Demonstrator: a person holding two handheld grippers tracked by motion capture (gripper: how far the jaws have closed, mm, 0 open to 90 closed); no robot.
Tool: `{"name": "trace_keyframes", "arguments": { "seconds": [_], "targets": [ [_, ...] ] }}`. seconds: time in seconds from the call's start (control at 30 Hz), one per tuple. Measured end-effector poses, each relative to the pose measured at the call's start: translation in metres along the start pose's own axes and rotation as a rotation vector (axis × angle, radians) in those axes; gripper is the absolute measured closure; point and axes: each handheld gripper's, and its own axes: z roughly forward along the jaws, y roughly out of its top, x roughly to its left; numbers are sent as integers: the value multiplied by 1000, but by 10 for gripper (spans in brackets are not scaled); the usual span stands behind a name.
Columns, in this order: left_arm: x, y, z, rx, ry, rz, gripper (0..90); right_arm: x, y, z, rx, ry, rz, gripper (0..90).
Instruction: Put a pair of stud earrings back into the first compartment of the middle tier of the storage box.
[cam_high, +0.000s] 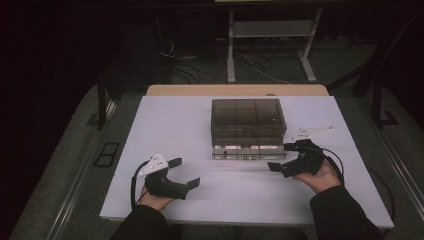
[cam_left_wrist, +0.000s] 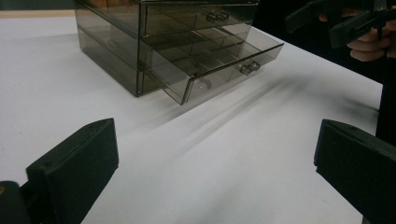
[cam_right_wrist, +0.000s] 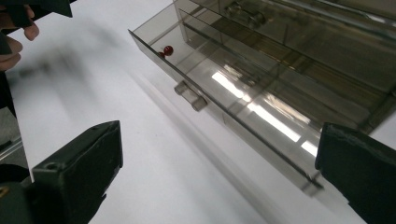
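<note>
Nearest the high camera, two dark sleeves come in over the near edge of the white bench (cam_high: 200, 125), each hand holding one set of tongs. One left tongs (cam_high: 186, 172) sits near the near-left part of the bench, jaws spread wide with nothing between them; in the left gripper view its two black jaws stand far apart over bare white surface. One right tongs (cam_high: 281, 157) sits toward the right, just in front of the drawer unit's right front corner, jaws likewise parted and empty. One smoky transparent drawer unit (cam_high: 248, 120) stands toward the far edge of the bench at its middle, its long axis running parallel to the far edge and its drawer fronts facing the near edge. Its bottom drawer (cam_high: 242, 151) is pulled out toward the person, while the drawer above it sits pushed in; each carries a small clear handle. In the right gripper view two small red beads (cam_right_wrist: 166, 51) lie in the end compartment of the open drawer (cam_right_wrist: 224, 88), close together. The unit lies well apart from the left tongs and near the right tongs, touching neither.
</note>
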Motion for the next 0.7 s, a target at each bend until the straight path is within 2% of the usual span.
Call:
{"name": "trace_keyframes", "arguments": {
  "seconds": [0.27, 0.5, 0.7],
  "targets": [
    [0, 0, 0, 8, -2, 1, 0, -7, -27, -9, -38, -15, 53, 3],
    [0, 0, 0, 8, 0, 1, 0, -8, -42, -12, -68, -27, 70, 3],
    [1, 0, 0, 12, 0, 4, 0, -7, -56, -11, -64, -44, 88, 3]
  ]
}}
